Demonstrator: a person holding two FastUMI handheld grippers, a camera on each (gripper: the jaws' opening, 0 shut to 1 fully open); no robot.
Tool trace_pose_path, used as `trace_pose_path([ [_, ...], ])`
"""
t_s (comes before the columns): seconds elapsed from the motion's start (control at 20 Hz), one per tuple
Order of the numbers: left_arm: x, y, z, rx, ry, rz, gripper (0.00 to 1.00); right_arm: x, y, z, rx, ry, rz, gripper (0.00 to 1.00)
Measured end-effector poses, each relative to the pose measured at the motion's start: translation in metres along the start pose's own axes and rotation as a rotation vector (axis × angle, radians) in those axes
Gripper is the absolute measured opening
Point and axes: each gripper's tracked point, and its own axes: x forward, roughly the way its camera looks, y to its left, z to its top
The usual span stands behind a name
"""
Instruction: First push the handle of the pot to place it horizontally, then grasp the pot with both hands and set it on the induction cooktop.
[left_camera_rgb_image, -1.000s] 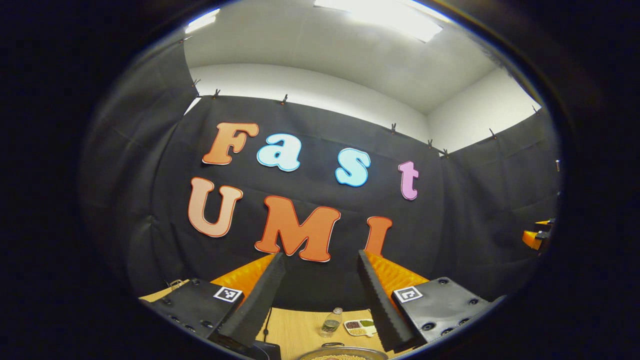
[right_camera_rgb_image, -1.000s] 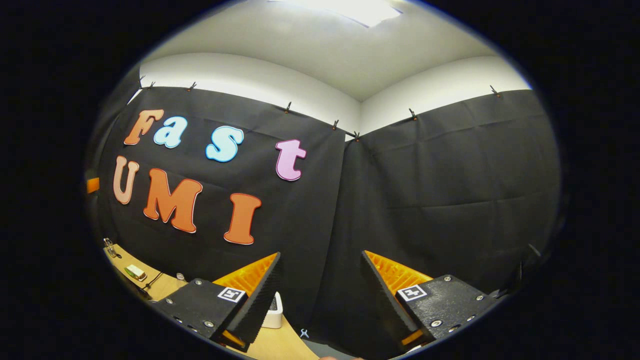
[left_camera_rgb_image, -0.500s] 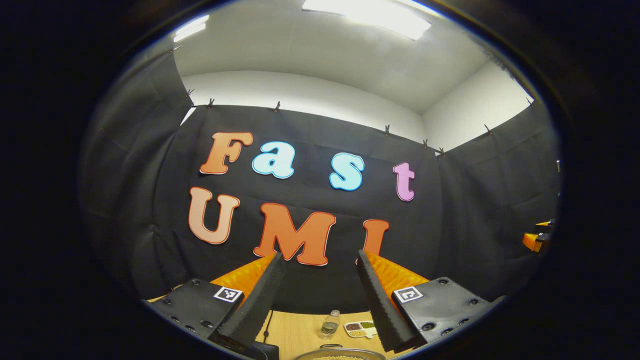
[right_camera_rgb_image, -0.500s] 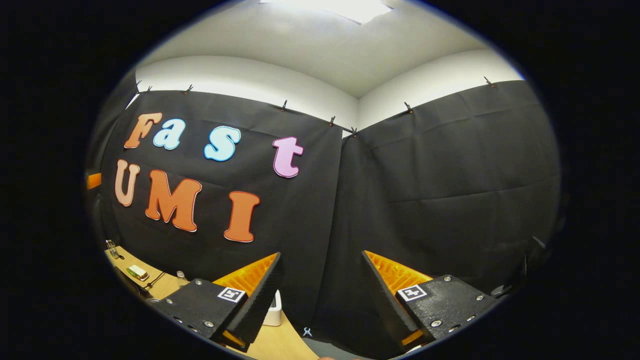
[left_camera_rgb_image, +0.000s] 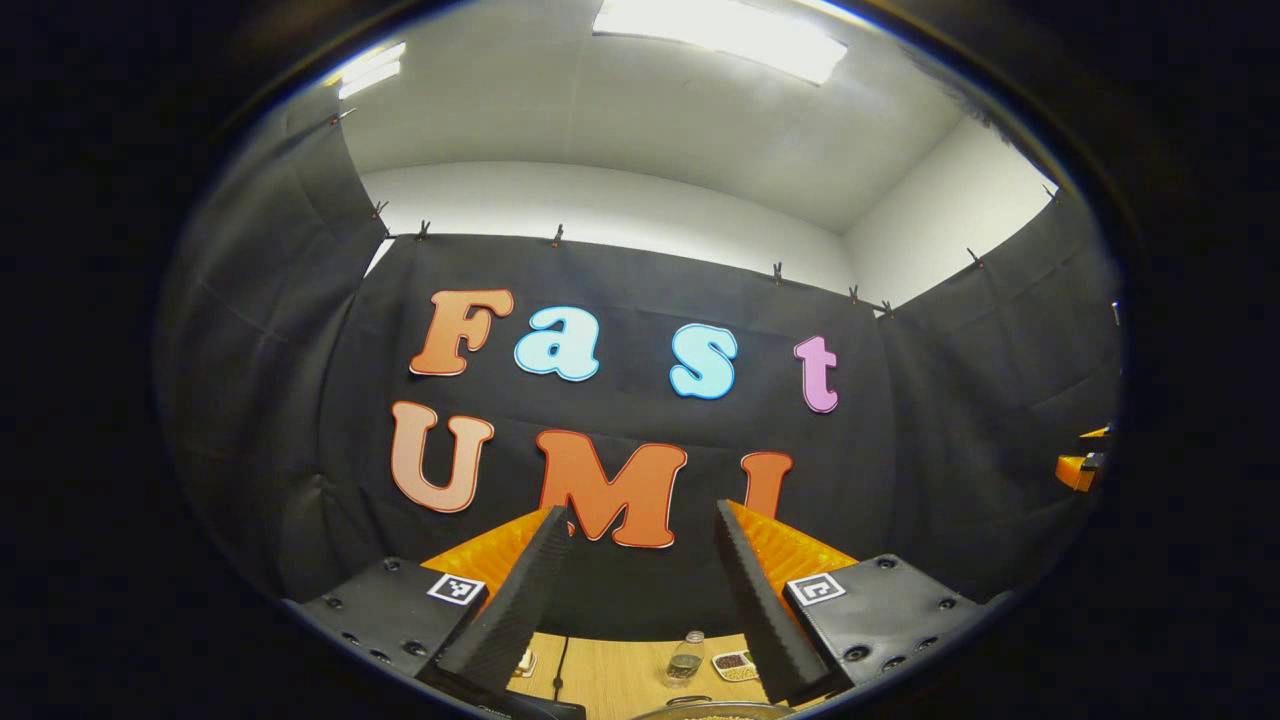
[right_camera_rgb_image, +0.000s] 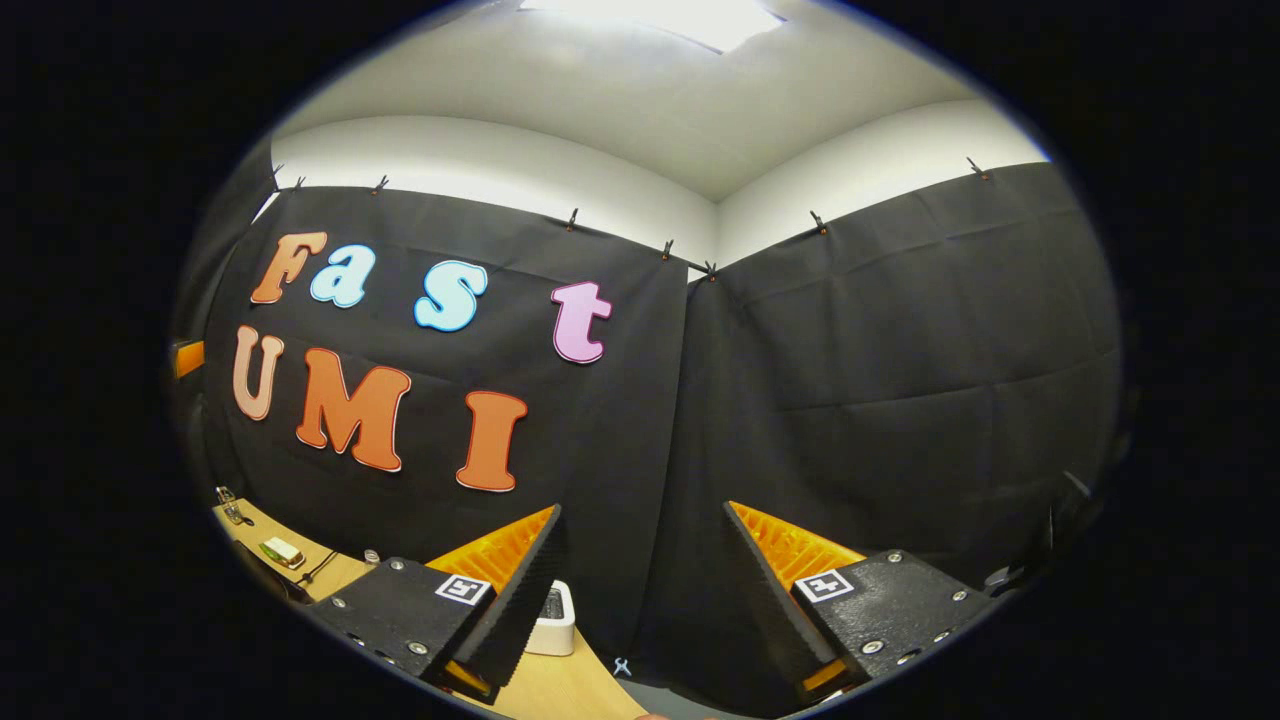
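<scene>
The grey rim of the pot (left_camera_rgb_image: 705, 712) just shows at the bottom edge of the left gripper view, below and ahead of my left gripper (left_camera_rgb_image: 640, 512). That gripper is open, held above the table and aimed at the booth wall, with nothing between its fingers. A dark flat edge (left_camera_rgb_image: 545, 709) lies left of the pot; I cannot tell what it is. In the right gripper view my right gripper (right_camera_rgb_image: 642, 510) is also open and empty, raised toward the wall's corner. An orange part of the other gripper (left_camera_rgb_image: 1080, 468) shows at the far right of the left gripper view.
On the wooden table (left_camera_rgb_image: 610, 675) by the wall stand a small clear bottle (left_camera_rgb_image: 685, 661) and a compartment tray (left_camera_rgb_image: 735, 663), with a black cable (left_camera_rgb_image: 560, 662) beside them. A white box (right_camera_rgb_image: 553, 622) sits behind the right gripper's left finger. Small items (right_camera_rgb_image: 283, 552) lie at the table's left end.
The left gripper view has tilted upward, so the pot rim, bottle and tray sit lower in it. The right gripper view has barely shifted. Both grippers stay open.
</scene>
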Motion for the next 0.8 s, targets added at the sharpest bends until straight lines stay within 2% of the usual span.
trace_pose_path([
  [0.2,-0.001,0.014,-0.005,0.009,0.010,0.014,0.91,-0.004,0.014,-0.002,-0.004,0.013,0.013,0.95],
  [0.25,-0.002,0.018,-0.006,0.014,0.016,0.017,0.97,-0.005,0.019,-0.004,-0.004,0.017,0.019,0.95],
  [0.4,-0.003,0.029,-0.012,0.028,0.037,0.026,0.91,-0.008,0.038,-0.010,0.002,0.034,0.043,0.95],
  [0.45,-0.004,0.032,-0.013,0.032,0.045,0.027,0.92,-0.009,0.045,-0.013,0.007,0.043,0.056,0.95],
  [0.6,-0.005,0.042,-0.022,0.046,0.076,0.030,0.72,-0.015,0.073,-0.026,0.034,0.075,0.107,0.95],
  [0.65,-0.006,0.047,-0.023,0.056,0.081,0.035,0.53,-0.016,0.083,-0.031,0.044,0.085,0.124,0.95],
  [0.7,-0.008,0.053,-0.024,0.063,0.083,0.036,0.56,-0.019,0.092,-0.034,0.051,0.093,0.139,0.94],
  [0.75,-0.009,0.058,-0.026,0.077,0.085,0.047,0.42,-0.021,0.099,-0.037,0.057,0.098,0.149,0.95],
  [0.8,-0.009,0.062,-0.025,0.086,0.089,0.048,0.33,-0.022,0.108,-0.039,0.061,0.103,0.162,0.95],
])
